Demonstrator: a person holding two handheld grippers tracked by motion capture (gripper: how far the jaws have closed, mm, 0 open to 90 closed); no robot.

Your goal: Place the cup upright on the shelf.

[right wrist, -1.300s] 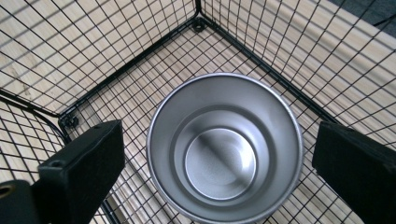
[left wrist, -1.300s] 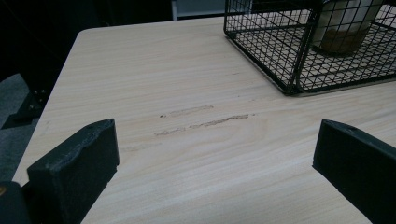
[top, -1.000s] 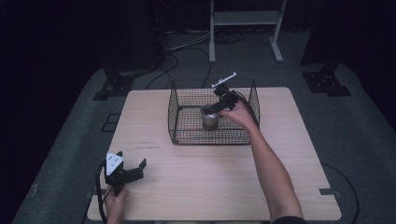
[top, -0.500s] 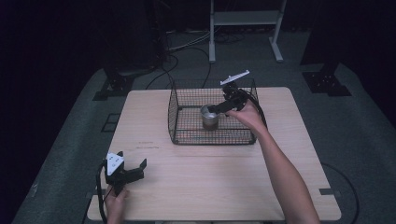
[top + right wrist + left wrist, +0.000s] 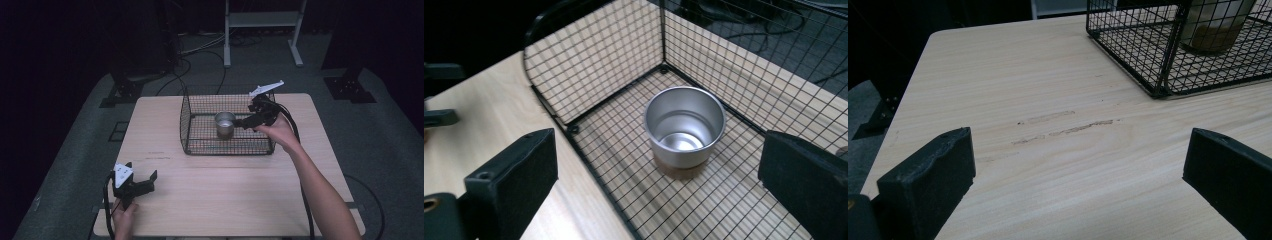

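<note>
The cup (image 5: 684, 131) stands free mid-basket (image 5: 594, 65); the right gripper (image 5: 246, 121) is spread just right of it, and the left gripper (image 5: 136, 181) is spread near the table's (image 5: 225, 195) near-left edge.

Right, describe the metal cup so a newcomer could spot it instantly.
Start at the light wooden table, then find the black wire basket toward its far side. Upright inside stands a small, empty, shiny silver metal cup, the basket's sole content, just ahead of the open right tongs.

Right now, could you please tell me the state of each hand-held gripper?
Left hand-held gripper: open, holding nothing.
Right hand-held gripper: open, empty, by the metal cup.
</note>
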